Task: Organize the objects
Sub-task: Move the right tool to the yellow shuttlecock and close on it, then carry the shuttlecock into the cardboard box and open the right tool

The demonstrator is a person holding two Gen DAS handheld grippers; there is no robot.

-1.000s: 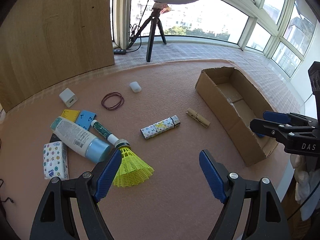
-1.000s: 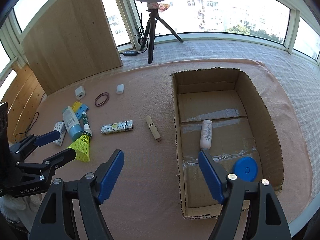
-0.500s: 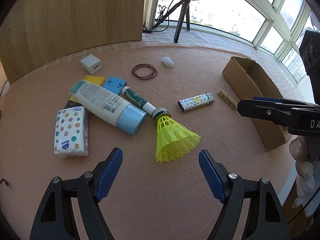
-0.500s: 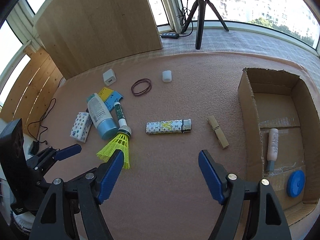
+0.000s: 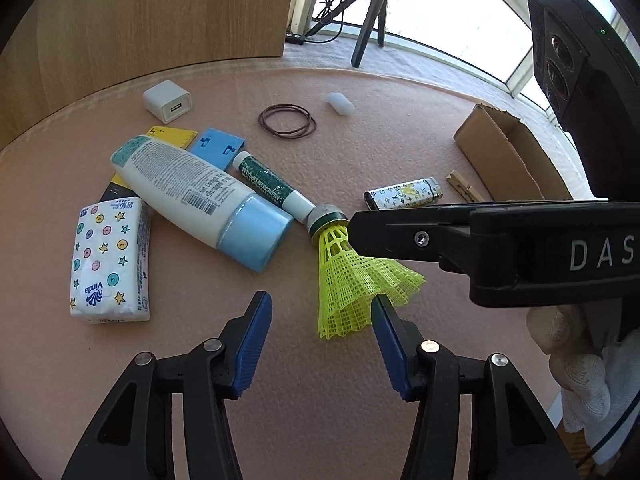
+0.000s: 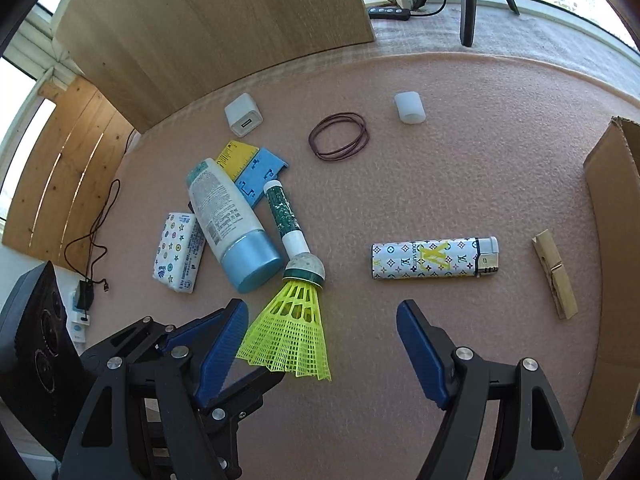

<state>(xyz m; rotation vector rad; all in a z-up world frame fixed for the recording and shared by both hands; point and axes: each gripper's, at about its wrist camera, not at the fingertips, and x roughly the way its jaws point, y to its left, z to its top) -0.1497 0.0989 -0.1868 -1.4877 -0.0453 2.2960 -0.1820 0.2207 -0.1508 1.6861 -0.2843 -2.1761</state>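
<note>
A yellow shuttlecock (image 5: 352,276) (image 6: 294,332) lies on the pink mat, cork end pointing away from me. My left gripper (image 5: 320,328) is open just short of its skirt, the right finger (image 5: 390,344) beside the skirt's edge. My right gripper (image 6: 320,340) is open around the skirt's near end; in the left wrist view its black finger crosses over the shuttlecock. A white lotion tube (image 5: 200,196) (image 6: 232,228), a green tube (image 5: 268,180) (image 6: 284,216), a patterned lighter (image 5: 404,196) (image 6: 436,260) and a tissue pack (image 5: 110,260) (image 6: 178,252) lie close by.
A cardboard box (image 5: 500,156) (image 6: 616,216) stands at the right, a clothespin (image 6: 556,280) beside it. Rubber bands (image 6: 340,140), a white cap (image 6: 409,108), a white charger (image 6: 244,118) and yellow and blue rulers (image 6: 250,164) lie further back. A wooden panel (image 6: 208,24) stands behind.
Both grippers have moved left and down toward the shuttlecock, away from the box. The left gripper's jaws have narrowed. The objects have not moved.
</note>
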